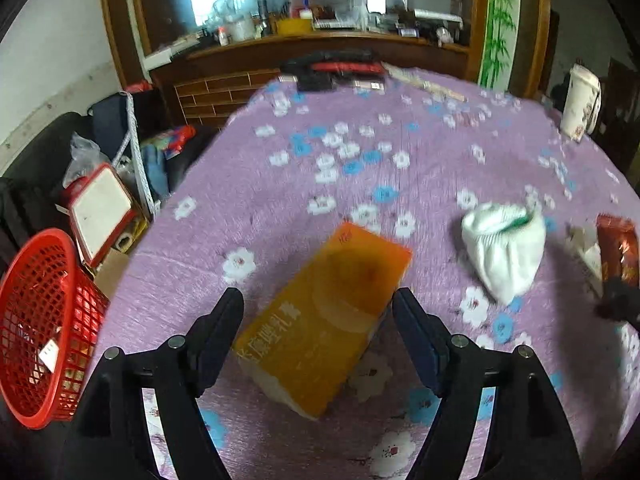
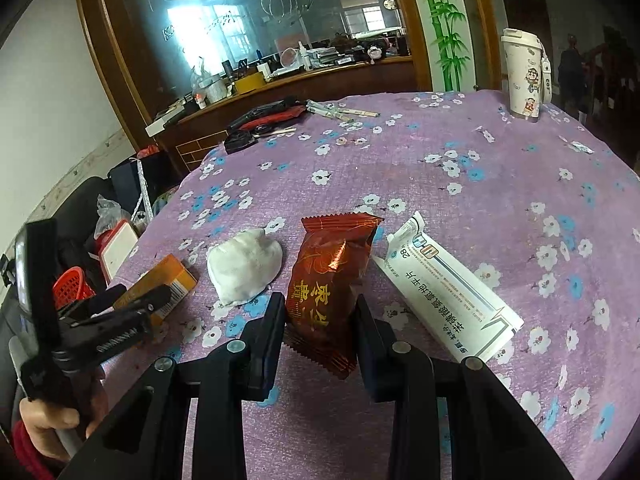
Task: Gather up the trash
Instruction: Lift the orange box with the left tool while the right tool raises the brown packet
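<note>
Two black fingers of the left gripper (image 1: 318,312) stand wide apart in the left wrist view, released, with a flat orange cardboard box (image 1: 326,320) printed with white characters lying on the table between them; the pads do not press on it. The box lies slantwise on a purple tablecloth with white and blue flowers (image 1: 400,128). To the right of it sits a crumpled white tissue wad (image 1: 504,252), and near the right edge a dark red foil snack wrapper (image 1: 620,252) shows in part. A red plastic mesh basket (image 1: 44,320) hangs past the table's left edge, well below the cloth's rim. A white lidded tumbler with cartoon prints (image 1: 580,102) stands upright at the far right of the table.

From the right wrist view, the right gripper (image 2: 320,308) is clenched on the red foil wrapper (image 2: 330,276), its pads pressing both sides of the packet's lower half, gold characters facing the camera. Just right of it a white folded paper leaflet with blue print (image 2: 448,284) lies flat on the cloth. The tissue wad (image 2: 244,266) sits just left of the wrapper, apart from it. Farther left the orange box (image 2: 168,280) lies by the table's edge, with the left gripper (image 2: 120,308) over it, held by a hand (image 2: 52,416) in a red sleeve. The basket (image 2: 72,286) peeks out behind that gripper, and the tumbler (image 2: 526,76) stands at the far side.
</note>
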`<move>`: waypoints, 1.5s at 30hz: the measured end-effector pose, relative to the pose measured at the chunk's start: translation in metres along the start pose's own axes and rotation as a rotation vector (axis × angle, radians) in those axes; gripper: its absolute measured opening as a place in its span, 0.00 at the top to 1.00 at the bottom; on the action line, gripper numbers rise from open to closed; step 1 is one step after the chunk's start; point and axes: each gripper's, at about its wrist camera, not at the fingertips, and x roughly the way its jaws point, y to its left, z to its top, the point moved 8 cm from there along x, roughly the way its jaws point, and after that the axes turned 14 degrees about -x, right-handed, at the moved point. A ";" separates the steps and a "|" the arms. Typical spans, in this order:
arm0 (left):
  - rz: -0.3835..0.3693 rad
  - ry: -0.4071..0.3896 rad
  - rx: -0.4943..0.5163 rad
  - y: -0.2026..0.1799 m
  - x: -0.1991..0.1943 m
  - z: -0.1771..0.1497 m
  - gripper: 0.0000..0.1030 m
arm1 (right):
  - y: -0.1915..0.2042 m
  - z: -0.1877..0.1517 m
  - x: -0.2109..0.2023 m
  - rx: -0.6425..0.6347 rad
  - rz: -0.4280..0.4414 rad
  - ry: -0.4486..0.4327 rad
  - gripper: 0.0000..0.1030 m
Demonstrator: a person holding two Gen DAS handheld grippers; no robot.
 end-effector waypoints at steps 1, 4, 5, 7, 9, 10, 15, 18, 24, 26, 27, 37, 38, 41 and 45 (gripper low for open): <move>-0.007 0.032 -0.006 0.001 0.005 -0.002 0.27 | 0.000 0.000 0.000 0.000 0.002 -0.001 0.65; -0.001 0.031 -0.019 0.003 0.006 -0.001 0.29 | 0.001 0.000 -0.001 -0.003 0.002 -0.002 0.65; 0.007 0.025 -0.015 0.003 0.005 -0.002 0.31 | 0.001 0.000 -0.001 -0.004 0.003 -0.003 0.65; 0.000 0.019 -0.017 0.002 0.004 -0.002 0.35 | 0.002 0.000 -0.002 -0.007 0.002 -0.005 0.65; -0.017 0.007 -0.019 0.000 0.000 -0.003 0.44 | 0.003 0.000 -0.002 -0.012 0.001 -0.008 0.65; -0.023 -0.003 -0.019 -0.001 -0.002 -0.003 0.52 | 0.003 0.000 -0.003 -0.015 0.000 -0.009 0.65; -0.079 -0.028 -0.002 -0.012 -0.010 -0.003 0.58 | 0.010 0.001 -0.004 -0.041 -0.006 -0.015 0.65; -0.090 -0.028 0.008 -0.017 -0.011 -0.004 0.58 | 0.012 0.001 -0.003 -0.053 -0.010 -0.013 0.65; -0.132 -0.074 -0.009 -0.019 -0.021 0.004 0.58 | 0.012 0.002 -0.004 -0.060 -0.010 -0.023 0.65; -0.140 -0.082 -0.006 -0.021 -0.023 0.004 0.58 | 0.013 0.002 -0.004 -0.064 -0.010 -0.022 0.65; -0.140 -0.082 -0.001 -0.022 -0.023 0.003 0.58 | 0.013 0.002 -0.003 -0.066 -0.011 -0.022 0.65; -0.147 -0.083 0.011 -0.026 -0.026 0.002 0.58 | 0.015 0.001 -0.003 -0.072 -0.019 -0.016 0.65; -0.148 -0.086 0.012 -0.026 -0.027 0.002 0.58 | 0.015 0.001 -0.002 -0.072 -0.019 -0.015 0.65; -0.148 -0.088 0.019 -0.027 -0.028 0.001 0.58 | 0.014 0.002 -0.002 -0.071 -0.019 -0.018 0.65; -0.149 -0.089 0.022 -0.028 -0.027 0.001 0.58 | 0.013 0.002 -0.002 -0.070 -0.018 -0.021 0.65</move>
